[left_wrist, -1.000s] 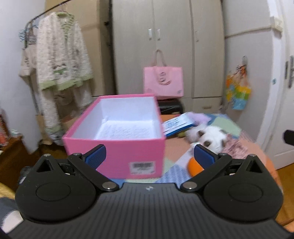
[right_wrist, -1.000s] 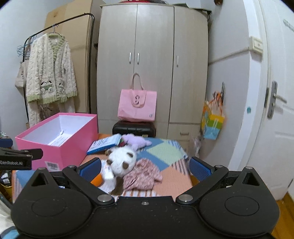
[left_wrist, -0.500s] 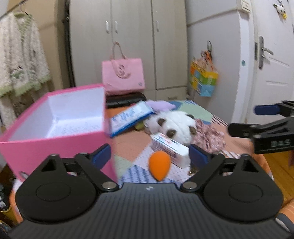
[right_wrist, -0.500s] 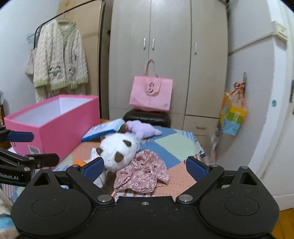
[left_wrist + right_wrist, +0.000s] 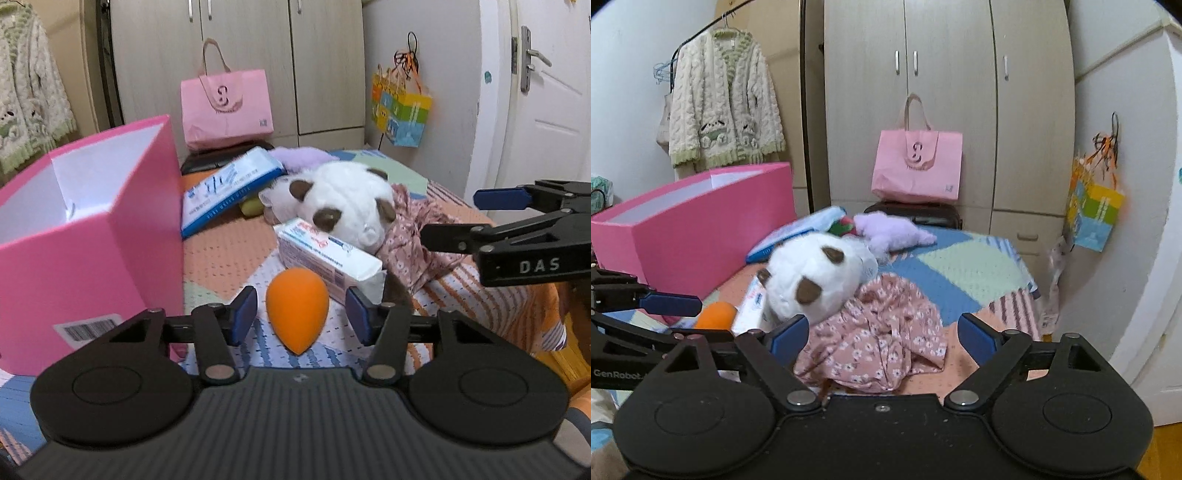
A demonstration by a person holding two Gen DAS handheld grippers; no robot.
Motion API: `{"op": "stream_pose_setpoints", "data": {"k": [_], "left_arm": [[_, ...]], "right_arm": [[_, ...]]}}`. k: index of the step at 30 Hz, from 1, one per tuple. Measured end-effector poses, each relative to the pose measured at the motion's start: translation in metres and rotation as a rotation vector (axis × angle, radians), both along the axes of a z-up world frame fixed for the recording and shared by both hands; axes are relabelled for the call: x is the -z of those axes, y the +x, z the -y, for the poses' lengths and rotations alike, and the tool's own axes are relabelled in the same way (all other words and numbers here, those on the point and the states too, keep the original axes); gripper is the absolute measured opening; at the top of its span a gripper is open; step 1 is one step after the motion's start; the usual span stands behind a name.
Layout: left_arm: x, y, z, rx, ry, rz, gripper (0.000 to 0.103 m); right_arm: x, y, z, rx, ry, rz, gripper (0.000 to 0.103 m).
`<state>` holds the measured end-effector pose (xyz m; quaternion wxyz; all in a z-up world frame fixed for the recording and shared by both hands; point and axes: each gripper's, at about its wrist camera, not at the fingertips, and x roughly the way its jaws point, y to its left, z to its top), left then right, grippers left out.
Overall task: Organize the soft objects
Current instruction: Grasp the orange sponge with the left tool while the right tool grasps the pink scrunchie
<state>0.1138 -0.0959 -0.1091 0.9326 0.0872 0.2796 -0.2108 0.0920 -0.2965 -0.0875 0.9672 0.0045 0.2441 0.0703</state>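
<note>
The left gripper (image 5: pixel 298 314) had just been closing, its pads either side of the orange sponge (image 5: pixel 297 308) on the bed (image 5: pixel 229 251), not touching it. The right gripper (image 5: pixel 882 338) stood open over the floral cloth (image 5: pixel 882 343), narrowing slightly.

An orange teardrop sponge (image 5: pixel 297 309) lies on its side on the patchwork cover, pointed end toward the camera, beside an open pink box (image 5: pixel 92 236) with a white lining. A white tissue pack (image 5: pixel 327 256) sits just behind the sponge, with a white plush panda (image 5: pixel 343 206) resting its head on the pack's far end. Crumpled pink floral cloth (image 5: pixel 879 339) lies against the panda. A lilac plush (image 5: pixel 886 232) and a blue wipes pack (image 5: pixel 229 188) lie farther back.
</note>
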Motion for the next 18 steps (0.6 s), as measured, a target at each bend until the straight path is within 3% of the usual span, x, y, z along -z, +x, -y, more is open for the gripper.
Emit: {"op": "stream_pose_setpoints", "data": {"k": [7,11,13,16,18], "left_arm": [[0.012,0.014,0.001,-0.028,-0.009,-0.053,0.052],[0.015,0.016,0.001,-0.036,-0.019,-0.041,0.052],[0.015,0.016,0.001,-0.024,-0.018,-0.039,0.043],[0.013,0.015,0.001,-0.016,-0.033,-0.051,0.037],[0.013,0.015,0.0,-0.02,-0.045,-0.05,0.037]], "right_arm": [[0.016,0.018,-0.002,-0.04,0.01,-0.053,0.091],[0.024,0.025,-0.009,-0.065,-0.02,-0.059,0.091],[0.028,0.026,-0.011,-0.066,-0.039,-0.048,0.086],[0.027,0.021,-0.012,-0.072,-0.028,-0.032,0.059],[0.026,0.018,-0.015,-0.064,-0.044,-0.023,0.032]]}}
